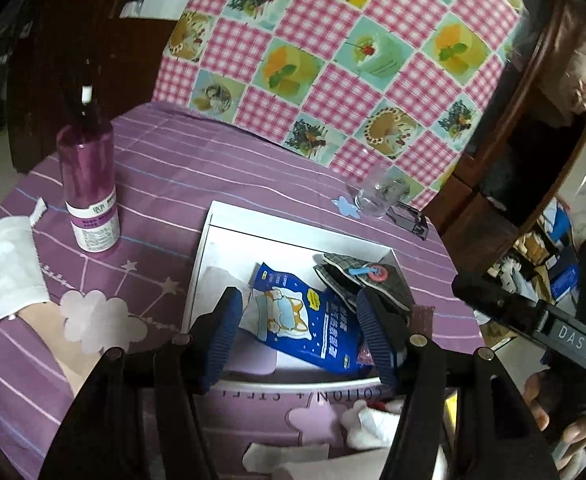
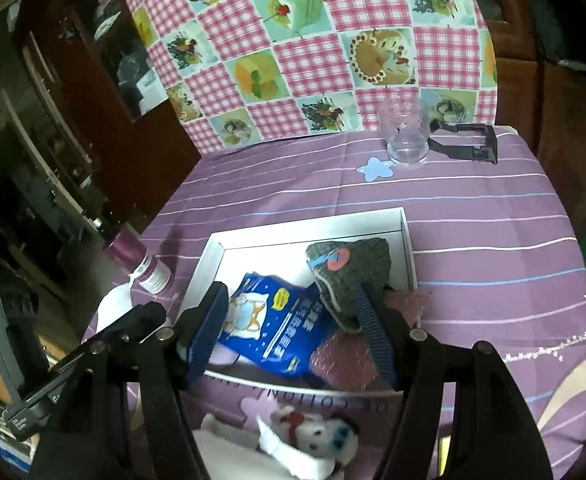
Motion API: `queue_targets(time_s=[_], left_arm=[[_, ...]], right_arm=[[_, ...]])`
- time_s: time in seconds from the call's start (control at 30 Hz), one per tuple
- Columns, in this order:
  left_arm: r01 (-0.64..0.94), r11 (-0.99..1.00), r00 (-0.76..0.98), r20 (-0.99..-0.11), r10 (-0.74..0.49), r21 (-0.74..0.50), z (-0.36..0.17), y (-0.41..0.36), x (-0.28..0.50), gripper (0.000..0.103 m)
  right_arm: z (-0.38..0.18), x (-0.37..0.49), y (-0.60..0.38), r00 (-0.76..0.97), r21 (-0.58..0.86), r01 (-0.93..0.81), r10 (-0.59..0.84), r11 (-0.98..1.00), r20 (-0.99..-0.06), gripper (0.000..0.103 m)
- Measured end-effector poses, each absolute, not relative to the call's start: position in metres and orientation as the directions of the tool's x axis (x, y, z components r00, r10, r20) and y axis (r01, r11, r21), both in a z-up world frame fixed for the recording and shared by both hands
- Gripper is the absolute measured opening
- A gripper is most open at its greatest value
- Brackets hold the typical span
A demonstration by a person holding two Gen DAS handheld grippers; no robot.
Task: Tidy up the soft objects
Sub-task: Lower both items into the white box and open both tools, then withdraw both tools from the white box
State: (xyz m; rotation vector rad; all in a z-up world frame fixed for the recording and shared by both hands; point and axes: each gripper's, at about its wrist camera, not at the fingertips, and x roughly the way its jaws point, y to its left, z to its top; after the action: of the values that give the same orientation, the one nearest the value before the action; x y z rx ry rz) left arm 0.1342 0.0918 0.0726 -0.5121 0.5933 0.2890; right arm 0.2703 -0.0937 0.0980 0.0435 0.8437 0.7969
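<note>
While both tools hang over the white tray [image 1: 213, 232], each stands parted with nothing between its pads: left tool [image 1: 299, 336], right tool [image 2: 293, 332]. Inside the tray lie a blue packet [image 1: 297, 320] and a grey plaid pouch [image 2: 357, 276], touching each other, the pouch toward the right wall. Nearer the cameras, outside the tray, a white plush toy [image 2: 321, 436] rests on the purple striped surface [image 2: 473, 216]. A purple bottle [image 1: 89, 184] stands left; a glass [image 2: 407, 136] stands beyond.
</note>
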Motion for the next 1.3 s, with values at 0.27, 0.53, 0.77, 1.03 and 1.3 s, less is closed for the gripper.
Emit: queue_targets(time_s=[0.27,0.53,0.77,1.03,1.3], left_arm=[[-0.376,0.877,0.791,-0.596,0.136,-0.299,0.080,0.066,0.119,0.060],[-0.358,0.888,0.793,-0.596,0.126,-0.289,0.073,0.055,0.116,0.060],[-0.358,0.885,0.784,-0.610,0.113,-0.297,0.055,0.053,0.116,0.060],[-0.327,0.893,0.776,-0.627,0.067,-0.309,0.043,0.049,0.118,0.060],[-0.304,0.908,0.771,-0.635,0.057,-0.288,0.039,0.038,0.117,0.060]], right_arm=[[0.109,0.232,-0.115,0.568,0.152,-0.574,0.525,0.804,-0.634,0.067],[0.095,0.221,-0.138,0.645,0.024,-0.497,0.388,0.867,-0.659,0.067],[0.073,0.224,-0.156,0.618,0.028,-0.470,0.352,0.882,-0.703,0.067],[0.051,0.231,-0.183,0.556,0.236,-0.427,0.459,0.873,-0.693,0.067],[0.045,0.233,-0.185,0.565,0.233,-0.420,0.453,0.877,-0.690,0.066]])
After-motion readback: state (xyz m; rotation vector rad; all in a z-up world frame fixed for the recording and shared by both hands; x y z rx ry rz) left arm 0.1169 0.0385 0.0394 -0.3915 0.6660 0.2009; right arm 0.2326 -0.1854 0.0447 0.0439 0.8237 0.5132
